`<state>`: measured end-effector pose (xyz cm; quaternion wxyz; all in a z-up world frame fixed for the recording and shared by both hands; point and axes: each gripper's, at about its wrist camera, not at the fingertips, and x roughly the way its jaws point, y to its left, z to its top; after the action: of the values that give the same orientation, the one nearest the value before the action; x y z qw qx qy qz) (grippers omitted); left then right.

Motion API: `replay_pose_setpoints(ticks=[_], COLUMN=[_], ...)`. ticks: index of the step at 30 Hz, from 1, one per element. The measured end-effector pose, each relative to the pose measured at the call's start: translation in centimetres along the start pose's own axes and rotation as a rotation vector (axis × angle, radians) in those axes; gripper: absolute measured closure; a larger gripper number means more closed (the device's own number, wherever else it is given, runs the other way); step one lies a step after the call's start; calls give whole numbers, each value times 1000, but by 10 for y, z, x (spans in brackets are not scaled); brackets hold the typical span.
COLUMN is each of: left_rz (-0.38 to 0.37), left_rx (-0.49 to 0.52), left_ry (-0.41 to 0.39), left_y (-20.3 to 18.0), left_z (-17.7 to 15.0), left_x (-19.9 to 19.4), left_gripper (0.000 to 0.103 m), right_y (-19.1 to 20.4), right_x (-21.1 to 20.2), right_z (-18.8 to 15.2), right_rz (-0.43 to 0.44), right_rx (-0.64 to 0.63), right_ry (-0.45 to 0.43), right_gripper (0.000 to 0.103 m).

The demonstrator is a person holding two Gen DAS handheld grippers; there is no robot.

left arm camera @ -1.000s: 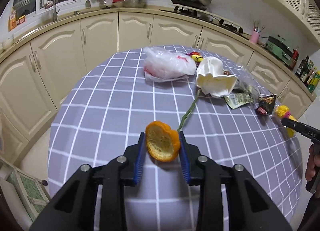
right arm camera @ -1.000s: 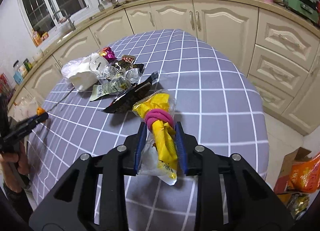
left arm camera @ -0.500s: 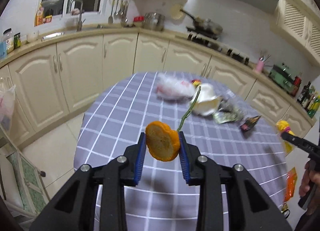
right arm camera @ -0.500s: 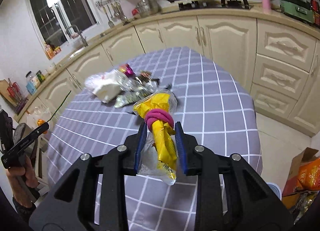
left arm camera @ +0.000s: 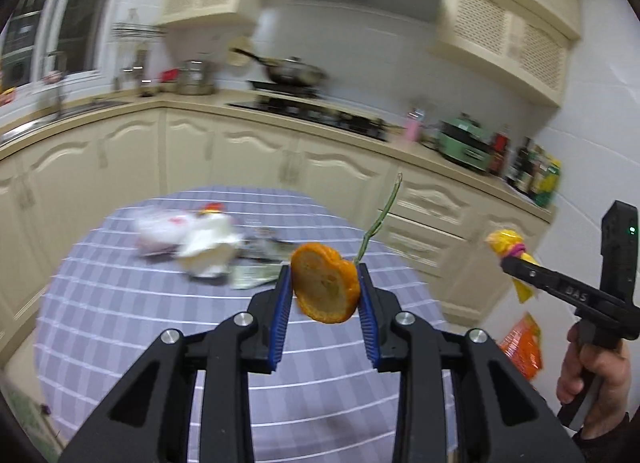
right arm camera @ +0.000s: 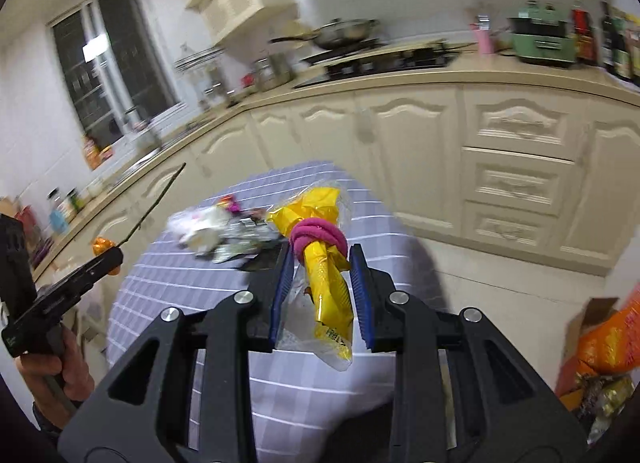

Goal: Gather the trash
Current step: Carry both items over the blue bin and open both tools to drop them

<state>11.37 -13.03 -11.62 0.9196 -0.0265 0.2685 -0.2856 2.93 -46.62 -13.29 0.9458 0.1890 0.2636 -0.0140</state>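
Note:
My left gripper point(left arm camera: 325, 287) is shut on an orange peel point(left arm camera: 324, 289) with a thin green stem point(left arm camera: 378, 221) sticking up behind it, held high above the table. My right gripper point(right arm camera: 318, 285) is shut on a yellow wrapper point(right arm camera: 324, 283) in clear plastic, tied with a pink band point(right arm camera: 316, 237), also held above the table. The right gripper also shows in the left wrist view point(left arm camera: 516, 263), and the left gripper in the right wrist view point(right arm camera: 108, 257). More trash lies on the round checked table point(left arm camera: 132, 303): a white plastic bag point(left arm camera: 208, 247) and several foil wrappers point(right arm camera: 240, 237).
Cream kitchen cabinets point(left arm camera: 240, 159) curve around behind the table. A stove with a pan point(left arm camera: 296, 75) and bottles point(left arm camera: 528, 167) stand on the counter. An open cardboard box with orange bags point(right arm camera: 604, 347) sits on the floor at the right.
Both grippers have risen and pulled back from the table, each still holding its piece of trash. The view now tilts up toward the cabinets.

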Motion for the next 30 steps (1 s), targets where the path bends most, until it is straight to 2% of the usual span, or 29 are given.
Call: replay_pose_setpoints(ticks=[8, 14, 16, 21, 30], left_rz=[-204, -310, -330, -338, -339], left_rx=[89, 166, 191, 237, 278], left_ry=[133, 271, 319, 473, 694], left_y=[-113, -191, -209, -248, -287], left_z=[-27, -73, -91, -145, -223], left_x=[61, 110, 128, 184, 265], left_gripper=[73, 72, 72, 72, 72], right_y=[-108, -184, -208, -250, -294], right_x=[-46, -61, -57, -40, -14], right_z=[-28, -74, -93, -132, -187], right_rz=[-194, -315, -355, -383, -379], right_rx=[169, 308, 359, 481, 640], right_ry=[-10, 43, 81, 158, 257], right_gripper=[74, 74, 74, 74, 74])
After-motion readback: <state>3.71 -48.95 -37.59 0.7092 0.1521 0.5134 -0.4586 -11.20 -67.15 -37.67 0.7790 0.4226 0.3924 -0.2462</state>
